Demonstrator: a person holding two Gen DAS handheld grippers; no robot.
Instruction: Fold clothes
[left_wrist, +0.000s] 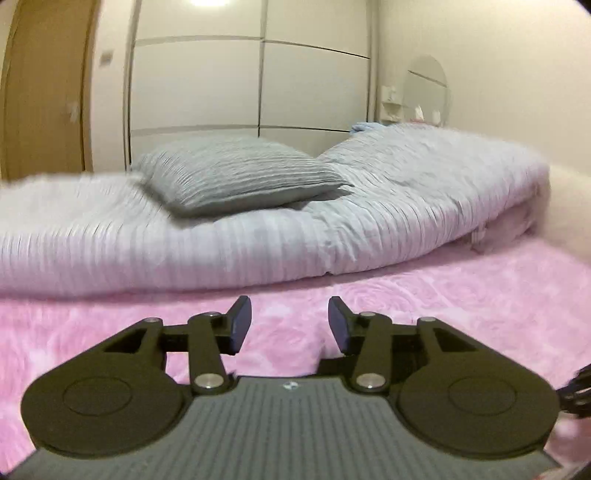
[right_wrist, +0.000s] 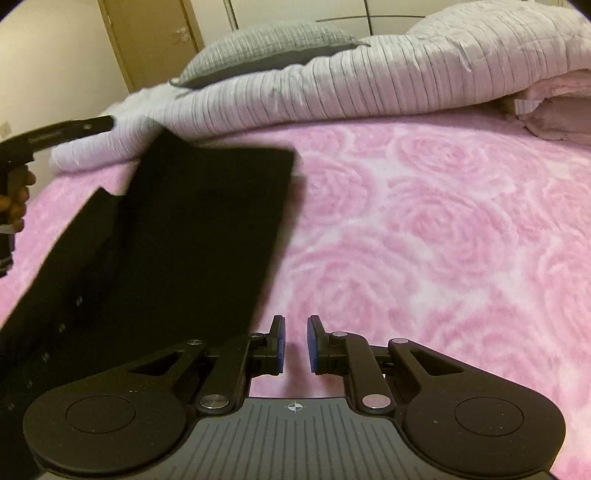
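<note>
Black garment (right_wrist: 155, 236) lies flat on pink rose-patterned blanket (right_wrist: 424, 229), left of right gripper (right_wrist: 294, 341). Right fingers slightly apart, empty. Left gripper (left_wrist: 290, 326) fingers wide apart, empty, facing grey pillow (left_wrist: 236, 173).

Black linkage arms, silver pivot screws, blue-padded jaws, ribbed grey housing

garment (right_wrist: 166, 236) on bedspread (right_wrist: 424, 229), duvet (right_wrist: 369, 81) behind.

Black garment (right_wrist: 177, 236), pink rose-patterned blanket (right_wrist: 424, 221), pale lilac ribbed duvet (left_wrist: 221, 251), grey striped pillow (left_wrist: 236, 173), blue tool pads (right_wrist: 314, 345)
</note>
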